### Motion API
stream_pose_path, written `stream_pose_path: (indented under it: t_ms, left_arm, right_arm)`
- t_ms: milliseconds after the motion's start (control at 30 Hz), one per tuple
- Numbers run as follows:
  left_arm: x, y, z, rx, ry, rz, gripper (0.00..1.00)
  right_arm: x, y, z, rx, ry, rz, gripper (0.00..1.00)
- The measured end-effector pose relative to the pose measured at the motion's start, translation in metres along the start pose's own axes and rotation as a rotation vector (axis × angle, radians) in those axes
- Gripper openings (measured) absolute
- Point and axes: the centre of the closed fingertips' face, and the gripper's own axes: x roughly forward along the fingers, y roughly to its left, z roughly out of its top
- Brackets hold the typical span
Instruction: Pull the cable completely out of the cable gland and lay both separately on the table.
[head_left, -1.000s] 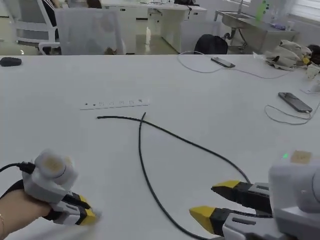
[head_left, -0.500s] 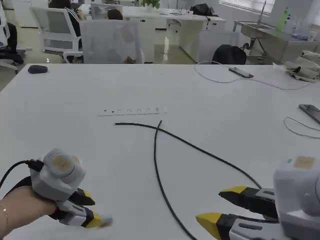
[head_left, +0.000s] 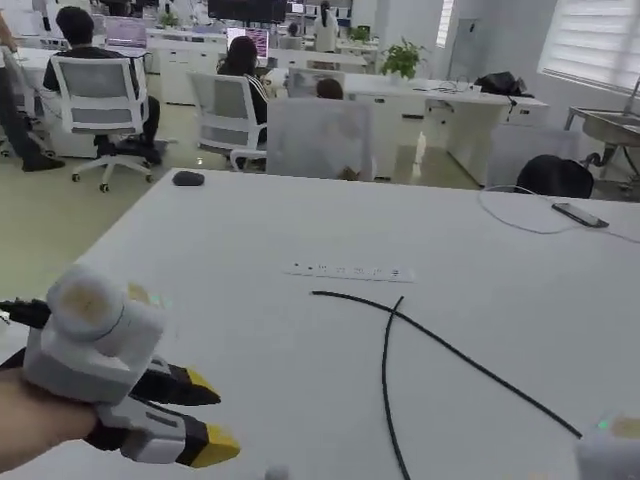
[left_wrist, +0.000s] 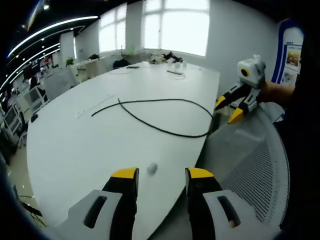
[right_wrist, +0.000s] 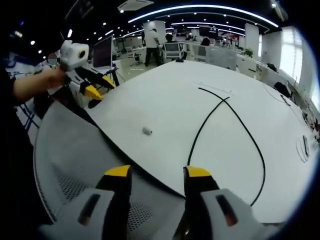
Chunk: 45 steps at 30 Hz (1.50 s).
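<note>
Both jaws apart and empty, left gripper (left_wrist: 162, 174) and right gripper (right_wrist: 155, 172) have backed off; cable gland (left_wrist: 151, 168) lies at seven o'clock of the cable (head_left: 450, 350). Task apparently complete.

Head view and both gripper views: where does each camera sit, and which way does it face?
Head view: on the headset, looking down across the white table; left hand-held gripper and hand show.
Left gripper view: behind its open jaws, facing the right hand-held gripper.
Right gripper view: behind its open jaws, facing the left one.
Shared: black cable; both gripper views see the cable gland.
</note>
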Motion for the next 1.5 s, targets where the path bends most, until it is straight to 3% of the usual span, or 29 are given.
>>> stream_pose_path:
  t_ms: [133,233,400,500,600,700,833,933,1033,1500]
  left_arm:
    - [-0.021,0.002,-0.01,-0.065,-0.042,0.061,0.38]
    - [-0.025,0.003,-0.023,-0.086,-0.04,0.106,0.43]
    - [-0.026,-0.003,-0.043,-0.105,-0.018,0.123,0.46]
    - [-0.029,0.002,-0.055,-0.125,-0.016,0.181,0.46]
    - [-0.034,0.012,-0.066,-0.195,-0.036,0.241,0.46]
    - [-0.032,0.013,-0.075,-0.275,-0.069,0.248,0.47]
    - [-0.024,0.012,-0.086,-0.325,-0.078,0.252,0.45]
    - [-0.025,0.015,-0.088,-0.318,-0.066,0.272,0.42]
    - [-0.026,0.016,-0.085,-0.344,-0.091,0.267,0.42]
    - [-0.025,0.015,-0.086,-0.339,-0.081,0.275,0.38]
  right_arm:
    - [0.002,0.005,-0.003,0.0,0.018,0.021,0.44]
    - [0.005,0.006,-0.004,0.01,0.026,0.029,0.44]
    - [0.01,0.008,-0.005,0.003,0.042,0.035,0.44]
    - [0.012,0.007,-0.008,0.001,0.055,0.031,0.44]
    - [0.014,0.008,-0.015,0.003,0.077,0.035,0.45]
    - [0.015,0.008,-0.018,0.021,0.075,0.031,0.44]
    - [0.016,0.006,-0.018,0.032,0.073,0.019,0.45]
    - [0.016,0.006,-0.018,0.037,0.072,0.018,0.44]
    - [0.016,0.006,-0.019,0.038,0.073,0.016,0.44]
    - [0.016,0.004,-0.02,0.039,0.077,0.011,0.43]
